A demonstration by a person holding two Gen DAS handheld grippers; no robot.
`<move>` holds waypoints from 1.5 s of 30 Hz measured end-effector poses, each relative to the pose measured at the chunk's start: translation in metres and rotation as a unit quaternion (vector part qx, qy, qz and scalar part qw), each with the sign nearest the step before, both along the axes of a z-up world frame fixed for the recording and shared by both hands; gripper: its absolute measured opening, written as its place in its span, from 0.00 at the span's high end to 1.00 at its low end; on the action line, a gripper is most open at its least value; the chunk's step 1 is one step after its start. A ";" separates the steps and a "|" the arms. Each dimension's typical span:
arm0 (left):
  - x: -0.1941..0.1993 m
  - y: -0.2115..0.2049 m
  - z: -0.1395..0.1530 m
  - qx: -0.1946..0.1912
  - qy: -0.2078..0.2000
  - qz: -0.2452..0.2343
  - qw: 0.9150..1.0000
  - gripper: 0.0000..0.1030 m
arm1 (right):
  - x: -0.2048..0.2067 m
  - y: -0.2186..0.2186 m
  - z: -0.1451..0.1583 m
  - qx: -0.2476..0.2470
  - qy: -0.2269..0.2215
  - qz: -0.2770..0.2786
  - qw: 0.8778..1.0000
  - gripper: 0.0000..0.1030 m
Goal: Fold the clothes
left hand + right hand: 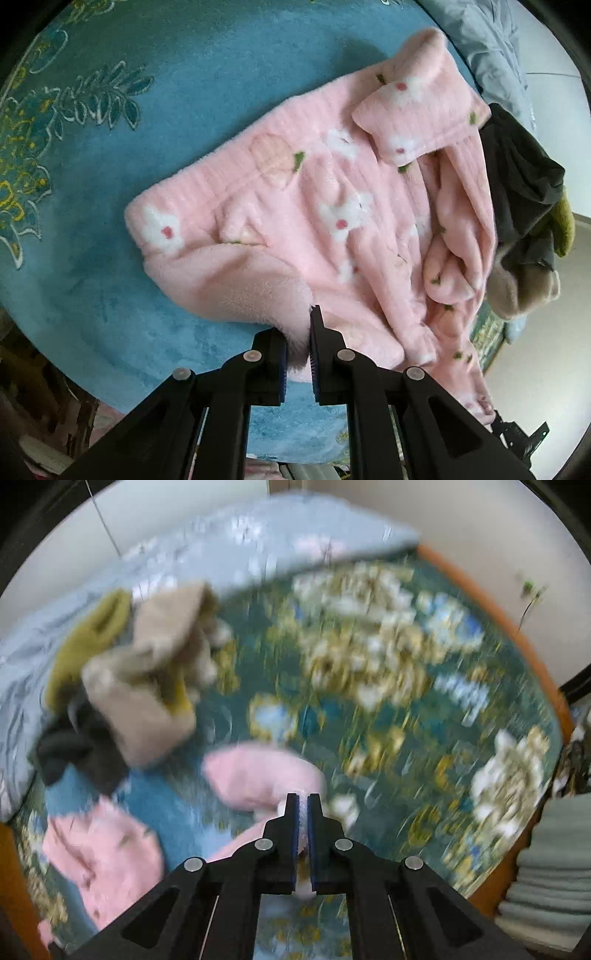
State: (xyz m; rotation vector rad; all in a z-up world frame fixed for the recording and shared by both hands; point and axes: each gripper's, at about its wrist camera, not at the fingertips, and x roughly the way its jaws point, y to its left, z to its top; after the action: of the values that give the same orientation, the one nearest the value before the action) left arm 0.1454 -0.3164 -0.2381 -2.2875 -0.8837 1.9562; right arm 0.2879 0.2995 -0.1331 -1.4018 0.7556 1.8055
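Left wrist view: soft, even, diffuse light, moderately bright, no glare. My left gripper [299,343] is sharp, its black fingers in clear focus. The pink fleece garment [314,206] is crisp at centre, slightly smeared toward its right folds. Faint shadow under its near edge on the blue blanket [110,277]. Strong fisheye bending; dark vignette in all corners.

Right wrist view: heavy motion blur across the floral bedspread [388,686] and the pile of clothes [147,672]; detail unreadable. My right gripper [303,812] alone stays sharp. The pale wall [480,524] at top right is bright, nearly washed out. Corners black.
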 end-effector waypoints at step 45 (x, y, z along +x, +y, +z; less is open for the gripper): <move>-0.016 -0.073 -0.019 -0.105 -0.007 0.201 0.974 0.91 | 0.019 0.034 -0.130 -0.212 0.088 -0.115 0.967 0.48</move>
State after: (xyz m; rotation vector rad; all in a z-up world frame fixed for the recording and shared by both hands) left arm 0.1291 -0.3897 -0.2572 -2.3838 -1.2861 2.2912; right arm 0.3067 0.3331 -0.2632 -1.3536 1.4042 1.6592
